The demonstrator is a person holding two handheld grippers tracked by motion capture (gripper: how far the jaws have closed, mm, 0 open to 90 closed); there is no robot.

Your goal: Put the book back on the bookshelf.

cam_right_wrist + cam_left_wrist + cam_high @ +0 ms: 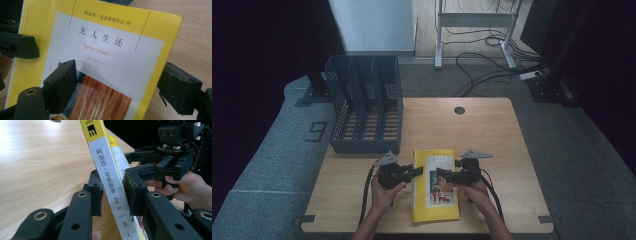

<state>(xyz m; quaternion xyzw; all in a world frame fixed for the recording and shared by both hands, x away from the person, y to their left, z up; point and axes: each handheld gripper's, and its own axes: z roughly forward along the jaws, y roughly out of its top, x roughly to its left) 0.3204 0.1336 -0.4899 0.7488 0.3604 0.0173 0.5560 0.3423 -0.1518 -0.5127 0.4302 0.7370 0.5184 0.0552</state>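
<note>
The yellow Agatha Christie paperback point(435, 185) lies at the lower centre of the desk point(492, 130), spine edge lifted. The left gripper point(417, 171) clenches its spine from the left; the right gripper point(441, 173) reaches level over the cover, jaws released.

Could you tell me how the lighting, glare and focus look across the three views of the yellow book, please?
High view: dim, the room's edges nearly black, the yellow book small and its print unreadable. Left gripper view: pale glare across the table, the spine text sharp, the left gripper slightly soft up close. Right gripper view: a soft sheen on the cover, the title readable, the right gripper somewhat blurred.
</note>
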